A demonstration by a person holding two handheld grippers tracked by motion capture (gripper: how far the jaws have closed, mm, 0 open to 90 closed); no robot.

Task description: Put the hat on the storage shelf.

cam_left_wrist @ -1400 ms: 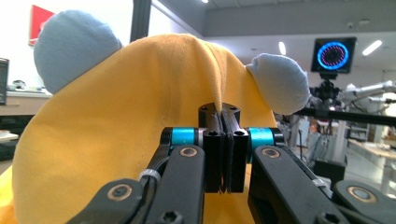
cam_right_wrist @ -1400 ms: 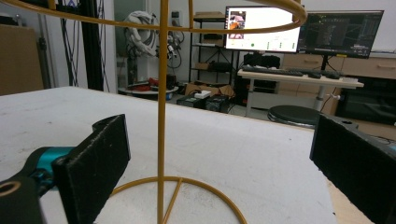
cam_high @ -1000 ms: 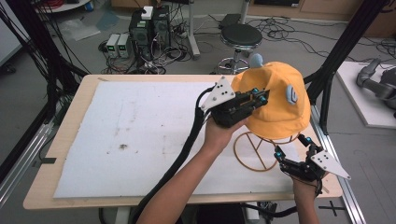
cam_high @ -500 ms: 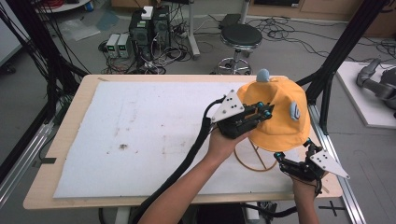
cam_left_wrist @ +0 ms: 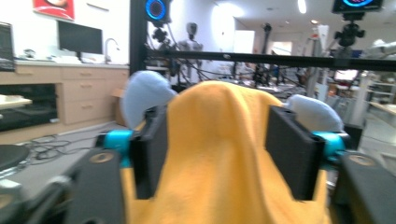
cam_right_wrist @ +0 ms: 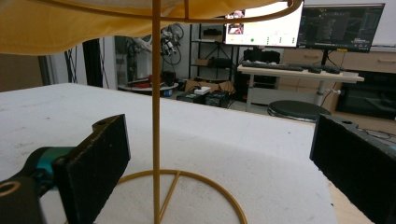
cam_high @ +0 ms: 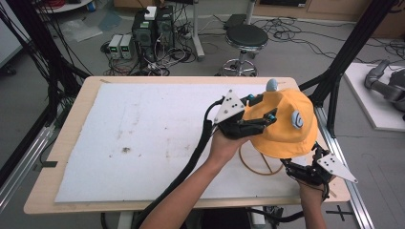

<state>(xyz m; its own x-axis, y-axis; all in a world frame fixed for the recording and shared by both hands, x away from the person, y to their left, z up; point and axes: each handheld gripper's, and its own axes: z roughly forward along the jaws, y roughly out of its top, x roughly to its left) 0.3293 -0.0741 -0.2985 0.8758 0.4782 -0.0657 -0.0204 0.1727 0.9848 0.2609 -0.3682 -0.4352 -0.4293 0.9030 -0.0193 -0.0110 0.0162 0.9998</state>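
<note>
White matting, faintly stained, covers the wooden counter [cam_high: 67,191]. No writing on any object can be read. One hat [cam_high: 284,126] of soft yellow-orange fabric, with two pale blue rounded ears, sits on one thin gold wire stand [cam_right_wrist: 156,140] made of a round base ring and an upright rod, at the counter's right end. The left gripper [cam_high: 255,125] presses its two black jaws into a raised fold of the hat's cloth, pinching it between them. The right gripper [cam_high: 305,172], just below the stand on the counter's near edge, has its jaws spread wide on either side of the rod, touching nothing.
</note>
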